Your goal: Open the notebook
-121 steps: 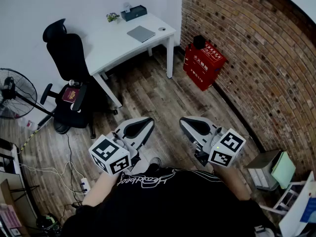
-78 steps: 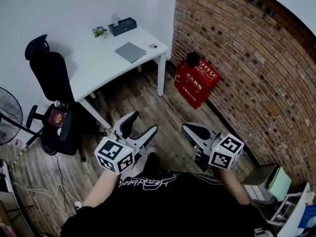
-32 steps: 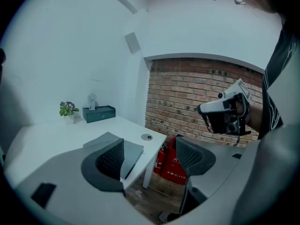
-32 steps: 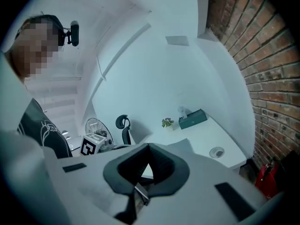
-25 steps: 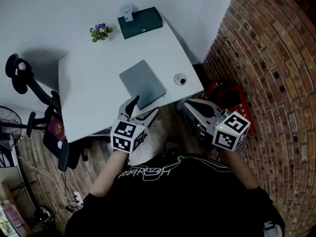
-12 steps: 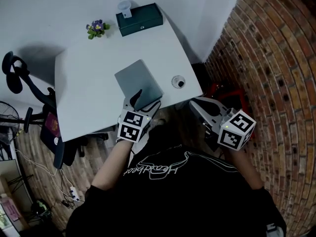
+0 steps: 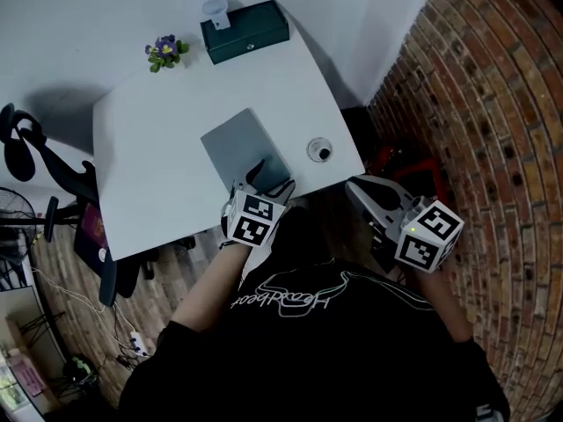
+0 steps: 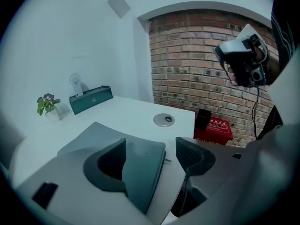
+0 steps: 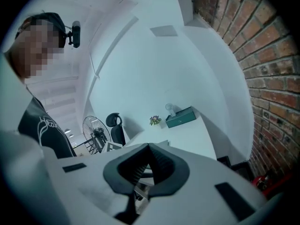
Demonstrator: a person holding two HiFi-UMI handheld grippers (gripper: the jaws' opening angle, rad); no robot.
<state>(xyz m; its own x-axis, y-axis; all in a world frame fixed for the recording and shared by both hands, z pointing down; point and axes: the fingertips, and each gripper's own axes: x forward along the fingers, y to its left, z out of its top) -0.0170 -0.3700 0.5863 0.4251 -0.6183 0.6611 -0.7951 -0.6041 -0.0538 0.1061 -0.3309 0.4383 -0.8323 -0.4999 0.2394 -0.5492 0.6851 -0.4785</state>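
A closed grey notebook [image 7: 239, 146] lies flat on the white desk [image 7: 149, 174], near its front edge. My left gripper [image 7: 269, 178] is open at the notebook's near corner. In the left gripper view the notebook [image 8: 140, 165] shows between the two spread jaws of the left gripper [image 8: 147, 158], and I cannot tell whether they touch it. My right gripper [image 7: 355, 186] is shut and empty, off the desk's right front corner. In its own view the right gripper [image 9: 149, 147] has its jaws pressed together, well above the desk.
A dark green box [image 7: 244, 30] and a small potted plant [image 7: 163, 51] stand at the desk's far edge. A round cable grommet [image 7: 320, 150] sits right of the notebook. A brick wall [image 7: 493, 104] runs along the right. A black chair [image 7: 35, 152] stands left of the desk.
The person has walked up to the desk. My left gripper has opened and moved forward to the notebook's near corner. The right gripper stayed shut beside the desk.
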